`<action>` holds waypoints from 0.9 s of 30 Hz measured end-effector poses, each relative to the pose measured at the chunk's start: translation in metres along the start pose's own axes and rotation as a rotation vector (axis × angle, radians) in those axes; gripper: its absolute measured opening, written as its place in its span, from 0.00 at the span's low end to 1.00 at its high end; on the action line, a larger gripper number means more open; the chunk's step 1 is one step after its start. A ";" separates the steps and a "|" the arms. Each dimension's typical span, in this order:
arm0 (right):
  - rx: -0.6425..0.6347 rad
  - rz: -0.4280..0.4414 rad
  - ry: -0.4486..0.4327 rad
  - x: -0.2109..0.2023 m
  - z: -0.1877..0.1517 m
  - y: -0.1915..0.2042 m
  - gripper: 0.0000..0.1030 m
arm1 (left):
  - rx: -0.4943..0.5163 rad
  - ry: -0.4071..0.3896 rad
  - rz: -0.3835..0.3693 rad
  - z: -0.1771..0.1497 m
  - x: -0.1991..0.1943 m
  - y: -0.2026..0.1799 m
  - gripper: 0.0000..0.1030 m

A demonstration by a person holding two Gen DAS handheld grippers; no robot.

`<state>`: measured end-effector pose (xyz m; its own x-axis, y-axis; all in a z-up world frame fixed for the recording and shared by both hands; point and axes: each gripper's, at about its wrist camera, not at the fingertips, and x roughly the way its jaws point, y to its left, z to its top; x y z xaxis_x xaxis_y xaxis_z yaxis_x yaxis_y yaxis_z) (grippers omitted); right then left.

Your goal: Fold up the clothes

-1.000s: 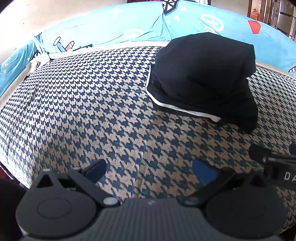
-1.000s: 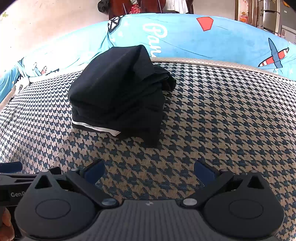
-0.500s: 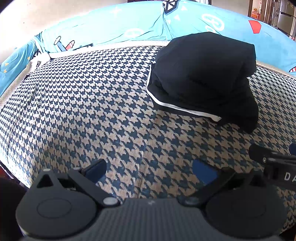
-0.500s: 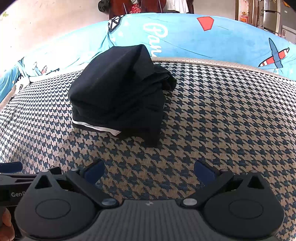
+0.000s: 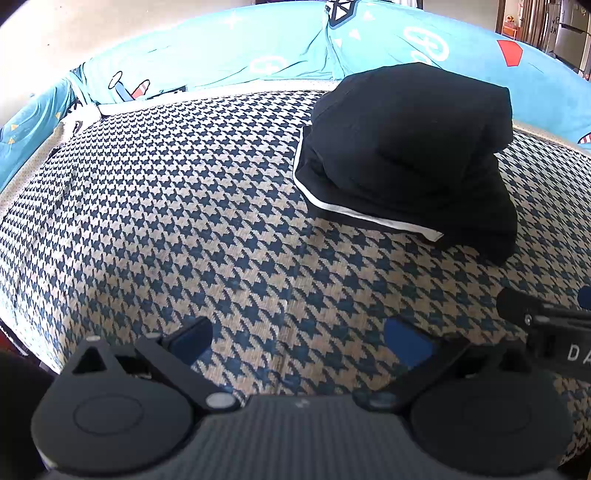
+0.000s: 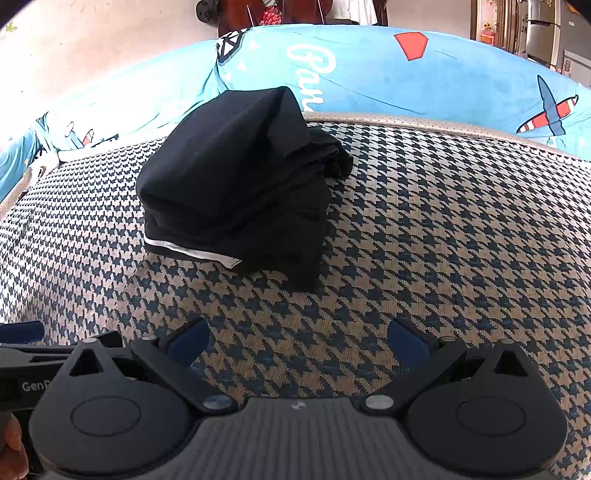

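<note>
black folded garment [image 5: 410, 155] on houndstooth cover [image 5: 184, 221] — both grippers spread, empty

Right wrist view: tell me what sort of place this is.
Most likely a home living room. A sofa seat with a houndstooth cover, cartoon-print blue cushions behind it, and what looks like a fridge beyond. A folded black garment lies on the seat.

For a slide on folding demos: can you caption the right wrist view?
Open right gripper hovers over a houndstooth cover, short of the folded black garment.
</note>
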<state>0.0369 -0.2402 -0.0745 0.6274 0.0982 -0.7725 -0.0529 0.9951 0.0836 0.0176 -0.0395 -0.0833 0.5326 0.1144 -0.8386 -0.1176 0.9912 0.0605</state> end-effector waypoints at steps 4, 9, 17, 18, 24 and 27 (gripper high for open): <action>-0.002 -0.001 0.002 0.001 0.000 0.001 1.00 | 0.001 0.001 0.002 0.000 0.001 0.000 1.00; -0.003 0.000 0.006 0.002 0.000 0.001 1.00 | 0.000 0.003 0.004 0.002 0.002 -0.001 1.00; -0.007 -0.001 0.012 0.003 -0.001 0.003 1.00 | -0.001 0.008 0.006 0.004 0.005 -0.002 1.00; -0.007 -0.001 0.013 0.003 -0.001 0.003 1.00 | -0.001 0.008 0.006 0.005 0.005 -0.002 1.00; -0.007 -0.001 0.014 0.003 0.000 0.004 1.00 | 0.000 0.008 0.009 0.005 0.005 -0.003 1.00; -0.007 -0.001 0.014 0.003 0.000 0.003 1.00 | 0.000 0.008 0.010 0.005 0.004 -0.004 1.00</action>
<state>0.0385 -0.2366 -0.0767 0.6166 0.0974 -0.7812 -0.0578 0.9952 0.0785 0.0249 -0.0424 -0.0839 0.5247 0.1236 -0.8423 -0.1229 0.9900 0.0687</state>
